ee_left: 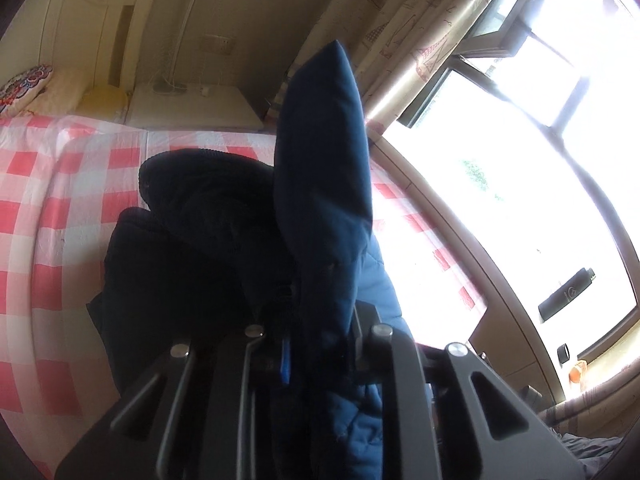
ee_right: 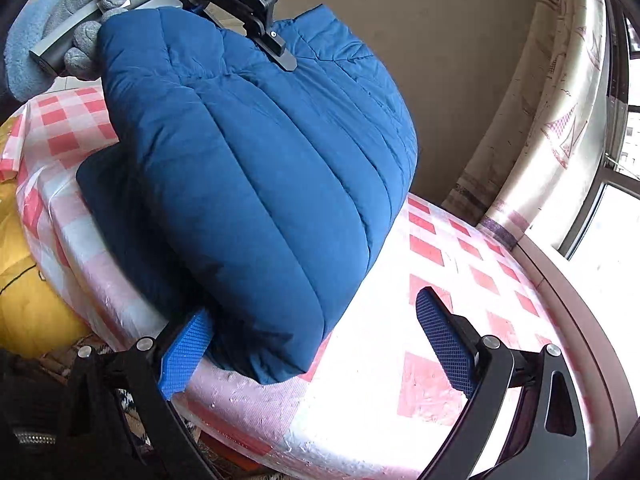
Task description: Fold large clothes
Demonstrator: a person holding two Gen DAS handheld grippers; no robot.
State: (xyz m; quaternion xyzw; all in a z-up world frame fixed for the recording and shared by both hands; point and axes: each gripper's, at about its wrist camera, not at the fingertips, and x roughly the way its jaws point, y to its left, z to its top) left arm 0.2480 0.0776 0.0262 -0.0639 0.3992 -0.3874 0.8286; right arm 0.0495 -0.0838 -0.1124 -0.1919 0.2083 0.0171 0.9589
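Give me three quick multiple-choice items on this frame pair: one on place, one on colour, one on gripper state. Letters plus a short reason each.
1. The blue puffer jacket rests on:
A. a checked bedspread
B. a wooden desk
C. a tiled floor

2. The checks on the bedspread are:
A. green and white
B. red-pink and white
C. black and yellow

3. The right hand-held gripper is:
A. shut on the jacket
B. shut on nothing
C. open

Answers:
1 A: the jacket's lower end lies on the checked cover.
2 B: red-pink squares alternate with white.
3 C: its blue pads stand wide apart; the left hand-held gripper pinches the jacket's top edge.
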